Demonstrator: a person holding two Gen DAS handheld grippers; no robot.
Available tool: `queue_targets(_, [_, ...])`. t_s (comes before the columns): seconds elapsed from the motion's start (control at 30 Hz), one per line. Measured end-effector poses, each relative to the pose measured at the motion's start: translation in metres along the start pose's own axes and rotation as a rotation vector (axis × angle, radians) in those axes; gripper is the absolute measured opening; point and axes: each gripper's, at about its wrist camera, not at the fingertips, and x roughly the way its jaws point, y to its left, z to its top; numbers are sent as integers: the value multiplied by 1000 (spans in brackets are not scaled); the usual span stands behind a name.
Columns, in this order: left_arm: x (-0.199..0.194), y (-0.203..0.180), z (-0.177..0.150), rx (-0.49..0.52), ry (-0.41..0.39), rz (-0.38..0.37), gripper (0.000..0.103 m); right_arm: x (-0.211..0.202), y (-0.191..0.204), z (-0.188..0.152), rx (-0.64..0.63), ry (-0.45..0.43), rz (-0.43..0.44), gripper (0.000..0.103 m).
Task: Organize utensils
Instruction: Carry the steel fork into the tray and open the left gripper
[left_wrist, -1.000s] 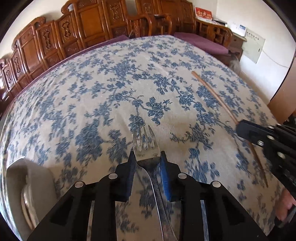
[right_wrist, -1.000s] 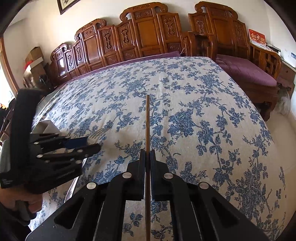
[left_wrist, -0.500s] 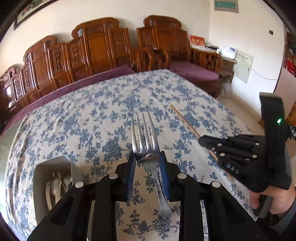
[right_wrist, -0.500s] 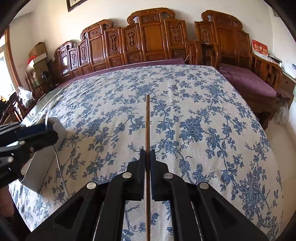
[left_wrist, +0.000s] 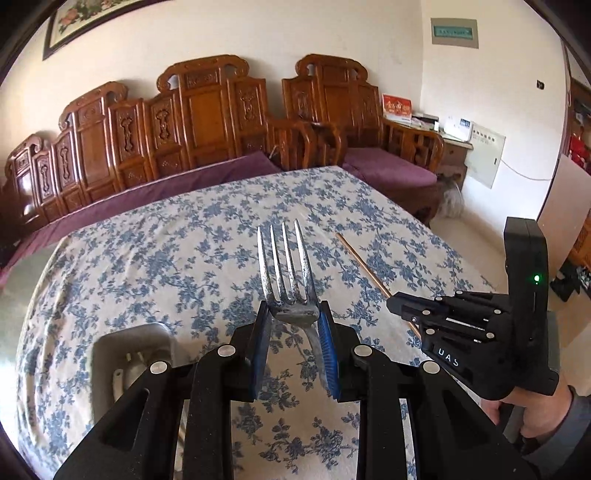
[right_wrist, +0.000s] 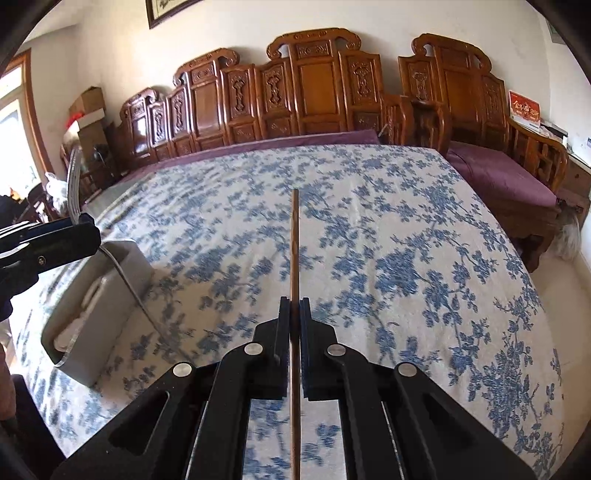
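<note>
My left gripper (left_wrist: 293, 308) is shut on a silver fork (left_wrist: 286, 266), tines pointing up and away, lifted above the floral tablecloth. Its handle hangs down under the jaws. My right gripper (right_wrist: 294, 304) is shut on a thin brown chopstick (right_wrist: 294, 236) that runs straight ahead over the cloth. In the left wrist view the right gripper (left_wrist: 397, 302) sits at the right with the chopstick (left_wrist: 360, 260) sticking out toward the table's far side. A grey utensil holder (right_wrist: 98, 291) with white utensils inside stands at the left, below the fork-holding left gripper (right_wrist: 83, 229).
The table (right_wrist: 406, 236) is covered by a blue-flowered cloth. Carved wooden benches with purple cushions (right_wrist: 506, 173) line its far and right sides. A person's hand (left_wrist: 532, 417) grips the right tool. The grey holder (left_wrist: 133, 354) shows at the lower left of the left wrist view.
My left gripper has risen and tilted up with the fork, so the holder and the room's wall came into view. The right gripper lifted slightly with the chopstick.
</note>
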Motion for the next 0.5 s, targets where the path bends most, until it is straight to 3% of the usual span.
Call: queue_targets(0.5, [-86,59,-24,-49,-62,112,24,-27,87,2,-111,-49,117,6])
